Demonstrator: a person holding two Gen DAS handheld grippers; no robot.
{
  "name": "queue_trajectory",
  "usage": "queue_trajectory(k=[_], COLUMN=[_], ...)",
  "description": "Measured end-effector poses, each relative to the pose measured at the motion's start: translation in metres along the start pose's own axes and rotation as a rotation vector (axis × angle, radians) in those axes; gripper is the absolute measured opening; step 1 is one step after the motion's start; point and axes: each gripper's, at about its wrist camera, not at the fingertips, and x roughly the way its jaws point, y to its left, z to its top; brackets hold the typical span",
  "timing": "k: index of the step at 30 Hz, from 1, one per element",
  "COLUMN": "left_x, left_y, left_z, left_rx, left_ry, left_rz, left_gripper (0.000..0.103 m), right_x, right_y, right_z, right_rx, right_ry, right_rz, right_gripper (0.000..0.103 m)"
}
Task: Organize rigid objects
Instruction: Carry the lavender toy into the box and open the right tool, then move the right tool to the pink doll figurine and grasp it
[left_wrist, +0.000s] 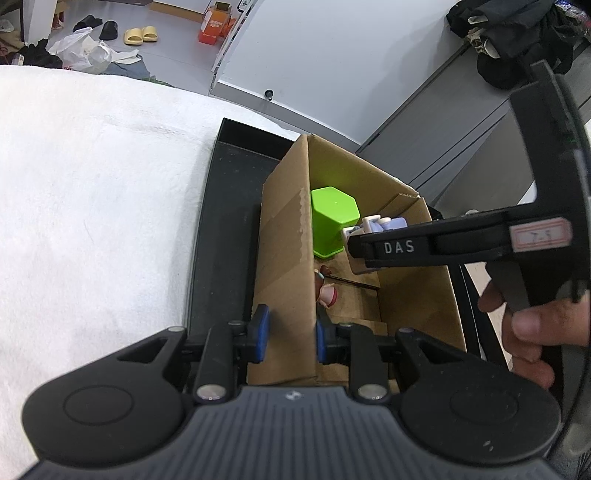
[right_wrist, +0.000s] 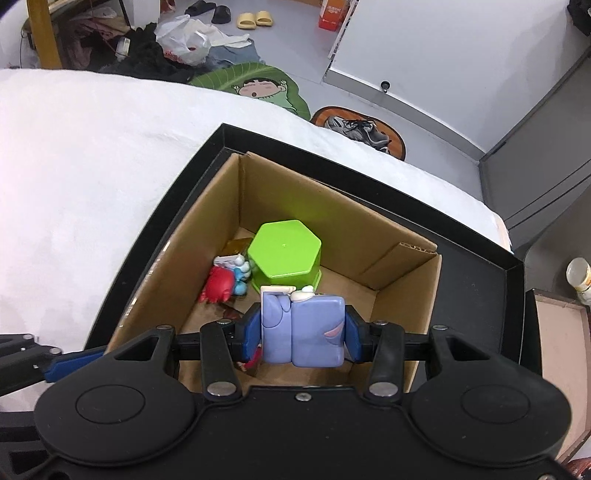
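We see the right hand-held gripper clamped on a lilac block toy above the cardboard box, which contains a green hexagonal container. The left hand-held gripper pinches the box's near wall; the box sits in a black tray.

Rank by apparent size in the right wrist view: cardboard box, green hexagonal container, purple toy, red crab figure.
1. cardboard box, clearly largest.
2-3. green hexagonal container and purple toy look alike; the toy, clamped in the right gripper, sits nearer the camera, so unranked.
4. red crab figure, smallest.
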Motion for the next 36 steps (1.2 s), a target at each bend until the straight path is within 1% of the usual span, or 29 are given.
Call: queue_trajectory(k=[3, 4, 6, 8, 14, 18, 26, 28, 30, 36], left_x=[0.0, 0.001, 0.001, 0.0, 0.0, -0.001, -0.001, -0.001, -0.001, -0.002], left_y=[0.001, 0.0, -0.001, -0.001, -0.001, -0.001, -0.001, -0.002, -0.001, -0.002], left_z=[0.0, 0.0, 0.0, 0.0, 0.001, 0.0, 0.001, 0.001, 0.001, 0.001], left_rx=[-0.002, -0.001, 0.002, 0.006, 0.005, 0.005, 0.009, 0.008, 0.01, 0.01], left_ry=[0.0, 0.001, -0.001, 0.001, 0.001, 0.0, 0.0, 0.0, -0.001, -0.001], left_rz=[-0.001, -0.001, -0.006, -0.004, -0.004, -0.002, 0.0, 0.0, 0.0, 0.0], left_gripper=[0.023, 0.023, 0.025, 0.025, 0.025, 0.025, 0.025, 0.025, 0.025, 0.025], right_x=[0.001, 0.001, -0.001, -0.003, -0.016, -0.027, -0.044, -0.048, -0.052, -0.063], right_y=[0.003, 0.005, 0.006, 0.004, -0.005, -0.013, -0.03, -0.034, -0.039, -0.052], right_z=[-0.002, -0.003, -0.005, -0.005, -0.01, -0.017, -0.025, -0.028, -0.032, -0.049], right_rx=[-0.044, -0.062, -0.078, -0.073, -0.047, -0.017, 0.031, 0.043, 0.063, 0.078], right_ry=[-0.015, -0.019, -0.029, -0.028, -0.035, -0.04, -0.039, -0.027, -0.017, -0.008], right_rz=[-0.058, -0.086, -0.11, -0.106, -0.093, -0.064, -0.032, -0.007, 0.016, 0.016], right_gripper=[0.045, 0.043, 0.043, 0.045, 0.045, 0.046, 0.051, 0.054, 0.054, 0.055])
